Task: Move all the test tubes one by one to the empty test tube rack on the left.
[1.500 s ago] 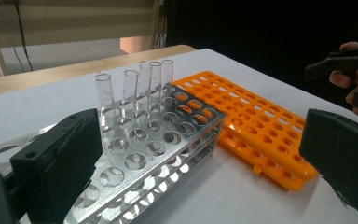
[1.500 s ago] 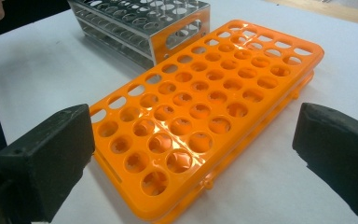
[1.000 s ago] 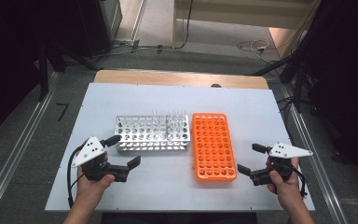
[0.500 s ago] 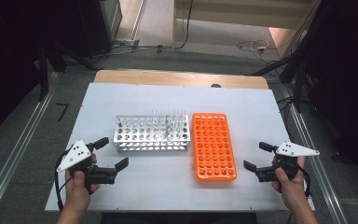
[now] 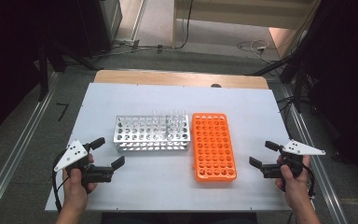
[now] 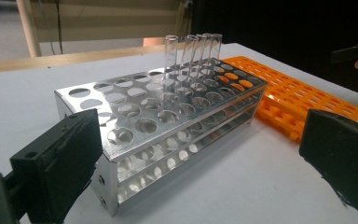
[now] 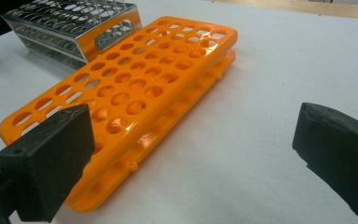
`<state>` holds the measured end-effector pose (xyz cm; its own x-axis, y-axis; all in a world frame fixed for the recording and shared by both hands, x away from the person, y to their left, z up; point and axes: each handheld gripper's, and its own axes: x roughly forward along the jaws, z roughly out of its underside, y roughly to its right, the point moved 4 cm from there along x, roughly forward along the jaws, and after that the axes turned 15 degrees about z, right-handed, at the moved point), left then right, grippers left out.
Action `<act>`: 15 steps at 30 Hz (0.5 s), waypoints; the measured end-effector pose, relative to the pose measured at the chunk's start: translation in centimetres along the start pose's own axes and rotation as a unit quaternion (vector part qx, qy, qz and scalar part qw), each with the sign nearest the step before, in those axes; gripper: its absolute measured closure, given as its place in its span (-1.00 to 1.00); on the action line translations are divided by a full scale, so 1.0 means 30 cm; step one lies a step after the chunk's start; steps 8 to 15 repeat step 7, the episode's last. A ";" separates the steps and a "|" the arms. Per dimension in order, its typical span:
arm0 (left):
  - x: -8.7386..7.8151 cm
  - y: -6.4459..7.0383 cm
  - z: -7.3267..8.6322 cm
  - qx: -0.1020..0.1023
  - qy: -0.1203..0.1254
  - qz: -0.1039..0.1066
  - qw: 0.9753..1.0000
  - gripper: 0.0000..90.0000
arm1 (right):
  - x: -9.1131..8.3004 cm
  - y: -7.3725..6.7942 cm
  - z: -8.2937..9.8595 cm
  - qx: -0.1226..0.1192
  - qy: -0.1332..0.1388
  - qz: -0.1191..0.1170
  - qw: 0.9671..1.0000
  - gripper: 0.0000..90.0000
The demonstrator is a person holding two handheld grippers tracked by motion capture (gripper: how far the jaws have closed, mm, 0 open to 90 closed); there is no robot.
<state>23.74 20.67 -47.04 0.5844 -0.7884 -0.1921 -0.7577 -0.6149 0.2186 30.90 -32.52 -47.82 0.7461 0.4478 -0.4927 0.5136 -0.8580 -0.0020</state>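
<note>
Left gripper point(image 5: 106, 153), jaws wide and holding nothing, hovered at seven o'clock on the white worktop point(image 5: 135, 182), aimed at the metal rack point(image 5: 151, 133) whose few glass tubes point(image 6: 193, 46) stood at its far right end. Touching it at centre lay the empty orange rack point(image 5: 213, 145), likely their destination. At four o'clock, the right gripper point(image 5: 264, 154) waited, equally spread and empty.

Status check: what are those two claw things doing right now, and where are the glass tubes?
Left gripper open, right gripper open, both empty. Glass tubes upright in metal rack, beside orange rack. Nothing in the way.
</note>
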 end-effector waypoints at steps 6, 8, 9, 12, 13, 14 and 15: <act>-0.003 -0.006 0.004 -0.007 0.000 0.002 1.000 -1.00 | 0.007 0.000 0.006 0.001 -0.006 0.001 1.000 -1.00; -0.003 -0.007 0.004 -0.007 0.000 0.000 1.000 -1.00 | 0.008 0.000 0.007 0.000 -0.006 0.002 1.000 -1.00; -0.003 -0.007 0.004 -0.007 0.000 0.000 1.000 -1.00 | 0.008 0.000 0.007 0.000 -0.006 0.002 1.000 -1.00; -0.003 -0.007 0.004 -0.007 0.000 0.000 1.000 -1.00 | 0.008 0.000 0.007 0.000 -0.006 0.002 1.000 -1.00; -0.003 -0.007 0.004 -0.007 0.000 0.000 1.000 -1.00 | 0.008 0.000 0.007 0.000 -0.006 0.002 1.000 -1.00; -0.003 -0.007 0.004 -0.007 0.000 0.000 1.000 -1.00 | 0.008 0.000 0.007 0.000 -0.006 0.002 1.000 -1.00; -0.003 -0.007 0.004 -0.007 0.000 0.000 1.000 -1.00 | 0.008 0.000 0.007 0.000 -0.006 0.002 1.000 -1.00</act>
